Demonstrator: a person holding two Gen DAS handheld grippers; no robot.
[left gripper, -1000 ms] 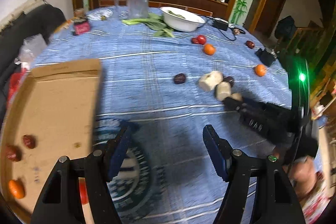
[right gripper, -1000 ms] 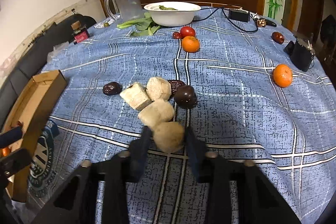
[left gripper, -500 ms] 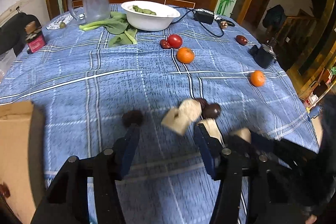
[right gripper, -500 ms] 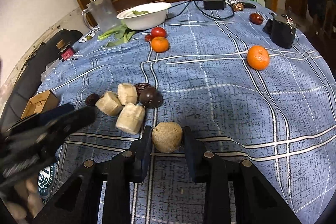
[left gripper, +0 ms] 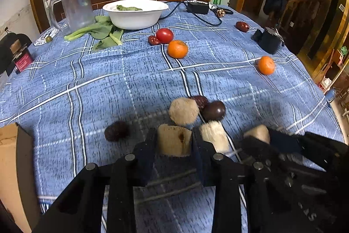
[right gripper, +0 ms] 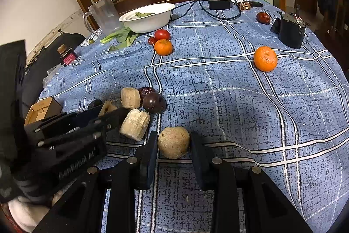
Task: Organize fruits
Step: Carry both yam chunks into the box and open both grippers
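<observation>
Several pale tan chunks lie in a cluster on the blue checked tablecloth, next to a dark plum (left gripper: 213,110) and a red date (left gripper: 200,100). My left gripper (left gripper: 174,131) has its jaws closing, and its pads touch both sides of a cut tan chunk (left gripper: 174,142) resting on the cloth. My right gripper (right gripper: 173,139) is shut on a round tan chunk (right gripper: 173,145), also on the cloth. Between the two grippers lies another tan chunk (right gripper: 135,123). Mandarins (left gripper: 177,49) (left gripper: 266,64), a tomato (left gripper: 164,35) and a dark date (left gripper: 116,130) lie loose.
A cardboard box (left gripper: 13,163) stands at the left edge. At the back are a white bowl (left gripper: 135,13), leafy greens (left gripper: 102,34), a clear pitcher (left gripper: 75,7) and a power adapter with cable (left gripper: 197,7). A black device (left gripper: 269,40) and a date (left gripper: 242,26) sit far right.
My left gripper swung right from over the cardboard box to the chunk cluster, and its jaws narrowed around a cut tan chunk. The right gripper kept its hold on the round chunk.
</observation>
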